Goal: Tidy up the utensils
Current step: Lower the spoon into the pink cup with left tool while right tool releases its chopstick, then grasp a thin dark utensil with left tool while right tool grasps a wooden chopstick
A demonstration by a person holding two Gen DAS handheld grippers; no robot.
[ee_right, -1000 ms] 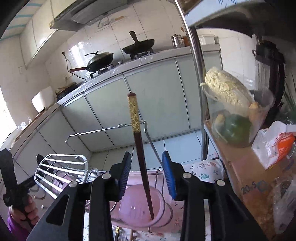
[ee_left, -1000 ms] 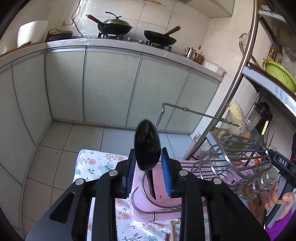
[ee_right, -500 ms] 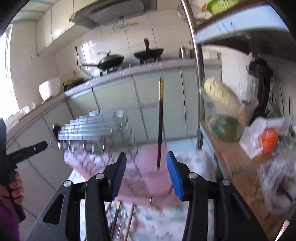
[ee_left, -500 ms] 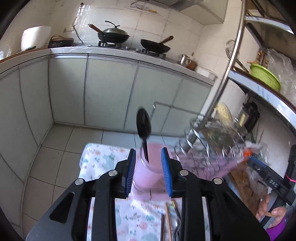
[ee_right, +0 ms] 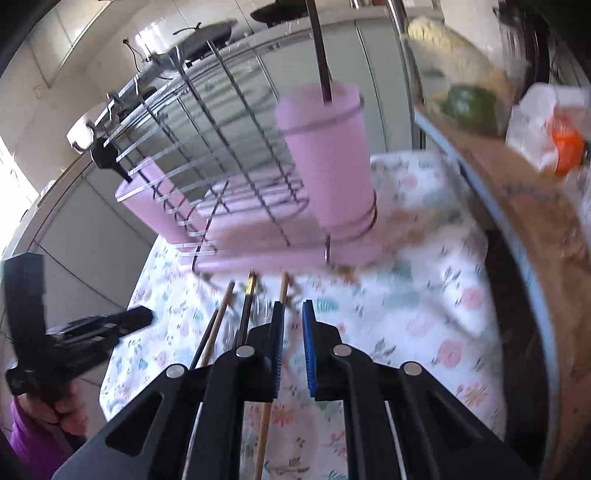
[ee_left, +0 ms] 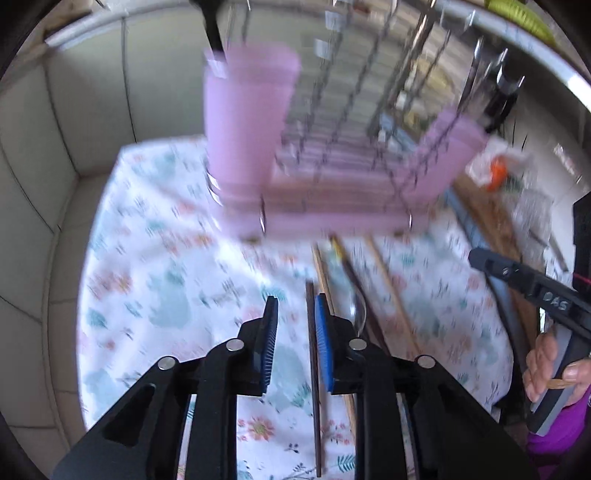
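A pink cup [ee_left: 251, 122] at the rack's left end holds a black spoon [ee_left: 212, 29]. The pink cup [ee_right: 328, 158] at the right end holds a dark chopstick [ee_right: 325, 55]. Loose chopsticks [ee_left: 388, 280] and a metal spoon [ee_left: 356, 310] lie on the floral cloth in front of the rack. My left gripper [ee_left: 296, 299] hangs low over them. Its jaws are closing, with a dark chopstick [ee_left: 312, 369] between them beside the right pad and not pinched. My right gripper [ee_right: 293, 304] is closing to a narrow gap with nothing in it. A wooden chopstick [ee_right: 283, 288] runs under its left finger.
A wire dish rack [ee_right: 221, 147] on a pink tray [ee_left: 332, 218] stands on the floral cloth [ee_right: 406, 314]. To the right is a shelf with a carton [ee_right: 535, 206], a bag with something orange [ee_right: 561, 147] and bagged vegetables [ee_right: 469, 103]. A person's hand [ee_left: 546, 369] grips the right tool.
Both grippers have dropped from the cups to just above the cloth. The spoon and the chopstick stay in their cups. The right jaws have narrowed sharply, the left a little.
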